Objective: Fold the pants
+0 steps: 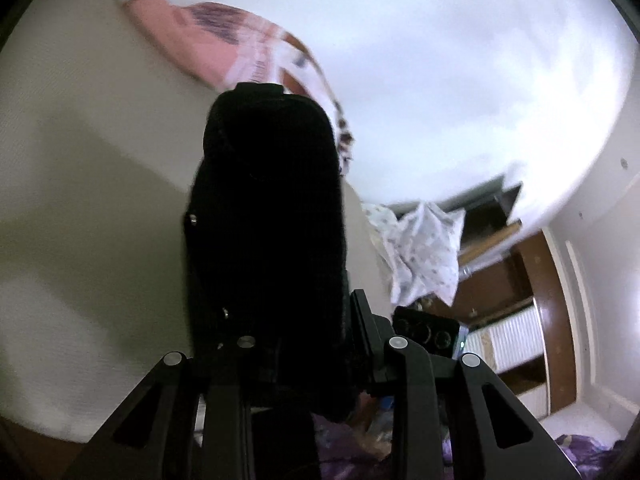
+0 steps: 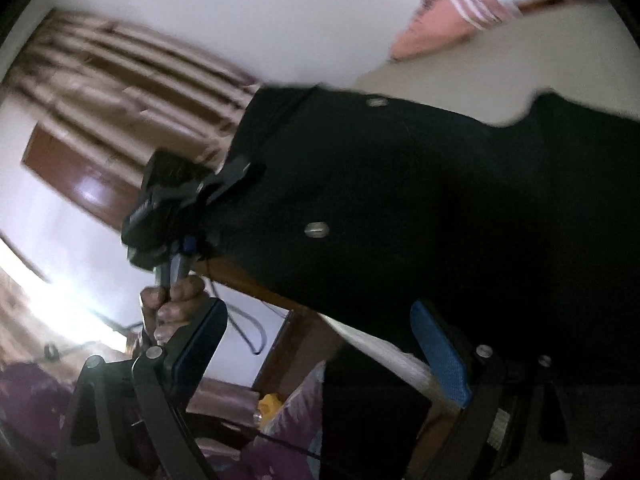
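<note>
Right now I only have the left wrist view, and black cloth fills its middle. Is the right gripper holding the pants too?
Observer: No. In the right wrist view the right gripper is open, with its blue pads bare and wide apart.
Operator: So what carries the pants?
Observer: The left gripper, which is pinched on an edge of the pants.
Operator: Is it held firmly?
Observer: A hand wraps around its handle; beyond that I cannot tell.

Pants (image 2: 400,200) hang between left tongs (image 2: 224,184) and right tongs (image 2: 320,344)
</note>
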A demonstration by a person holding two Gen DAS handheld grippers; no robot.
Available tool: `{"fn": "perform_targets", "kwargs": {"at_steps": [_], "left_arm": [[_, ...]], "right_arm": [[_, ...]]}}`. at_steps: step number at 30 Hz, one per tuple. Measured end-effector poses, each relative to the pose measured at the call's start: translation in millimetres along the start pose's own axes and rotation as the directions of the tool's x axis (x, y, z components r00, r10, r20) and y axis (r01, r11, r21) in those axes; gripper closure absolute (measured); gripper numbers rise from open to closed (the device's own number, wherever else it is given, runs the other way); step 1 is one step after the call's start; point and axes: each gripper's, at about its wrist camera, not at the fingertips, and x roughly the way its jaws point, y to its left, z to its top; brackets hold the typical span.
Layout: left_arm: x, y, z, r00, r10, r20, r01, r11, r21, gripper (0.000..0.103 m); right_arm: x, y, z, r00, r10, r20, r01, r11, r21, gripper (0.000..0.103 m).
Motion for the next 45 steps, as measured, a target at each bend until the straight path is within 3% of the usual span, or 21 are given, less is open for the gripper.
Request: {"fn": "perform_targets", "kwargs": {"at_steps": [4,8,12,13,15,16,18,20,24,26,28,32,34,37,39,40,45], "left_arm": [[51,-38,3,0.996,-0.047,-0.074,0.050,0.998,0.037,0.074],[113,-68,0,0.982,-0.092,-0.168,0.101,0.994,0.047,0.074],[196,-90,-7,0.946,-0.128,-0.299,0.152,0.987,0.058,0.074],[221,-95,-11,0.929,-0.126,-0.348,0.163,0.984,0.079,0.074],[252,-96,-18,0.915,-0.104,-0.390,0.158,0.982,0.107,0.070],[268,-91,-22,0.901,-0.103,-0.421,0.151,0.985,0.082,0.060],[286,-82,-22,0.878,-0.105,-0.467,0.128,0.992,0.017,0.057],[278,-77,-15,0.888,-0.201,-0.414,0.199,0.979,-0.048,0.053],[247,-83,7,0.914,-0.236,-0.330,0.240,0.970,-0.032,0.036],[225,-80,15,0.947,-0.158,-0.279,0.173,0.985,0.028,0.028],[211,-71,16,0.960,-0.084,-0.268,0.105,0.992,0.068,0.027],[183,-36,-4,0.963,0.078,-0.257,-0.051,0.992,0.112,0.027],[166,-16,-19,0.961,0.122,-0.249,-0.102,0.991,0.092,0.027],[153,11,-39,0.960,0.137,-0.244,-0.136,0.990,0.018,0.027],[144,25,-45,0.963,0.134,-0.232,-0.141,0.990,-0.015,0.027],[144,29,-47,0.966,0.128,-0.225,-0.139,0.990,-0.033,0.027],[153,21,-51,0.962,0.151,-0.229,-0.155,0.988,-0.002,0.027]], "right_arm": [[-22,5,-6,0.999,-0.021,0.050,0.024,0.998,-0.063,0.007],[-54,-10,-12,0.992,-0.047,0.120,0.051,0.998,-0.028,0.007],[-102,-43,-25,0.972,-0.095,0.217,0.084,0.995,0.059,0.006],[-112,-53,-28,0.967,-0.109,0.231,0.091,0.992,0.089,0.006],[-133,-75,-34,0.956,-0.129,0.264,0.089,0.983,0.158,0.006],[-142,-86,-38,0.951,-0.129,0.279,0.078,0.979,0.187,0.006],[-153,-104,-46,0.946,-0.145,0.290,0.071,0.965,0.251,0.006],[-160,-118,-53,0.945,-0.136,0.297,0.047,0.956,0.291,0.008],[-163,-124,-55,0.947,-0.090,0.309,-0.004,0.957,0.289,0.009],[-163,-124,-59,0.947,-0.075,0.312,-0.021,0.956,0.292,0.009],[-164,-124,-66,0.947,-0.056,0.315,-0.044,0.952,0.302,0.009],[-172,-136,-60,0.942,-0.004,0.335,-0.121,0.928,0.353,0.009],[-178,-148,-58,0.932,0.025,0.361,-0.176,0.903,0.391,0.010],[-182,-158,-61,0.919,0.027,0.393,-0.218,0.866,0.450,0.026],[-182,-160,-66,0.925,-0.011,0.381,-0.186,0.859,0.477,0.051],[-183,-161,-69,0.929,-0.046,0.367,-0.149,0.862,0.485,0.072],[-191,-156,-79,0.922,-0.090,0.377,-0.113,0.868,0.484,0.077]]}}
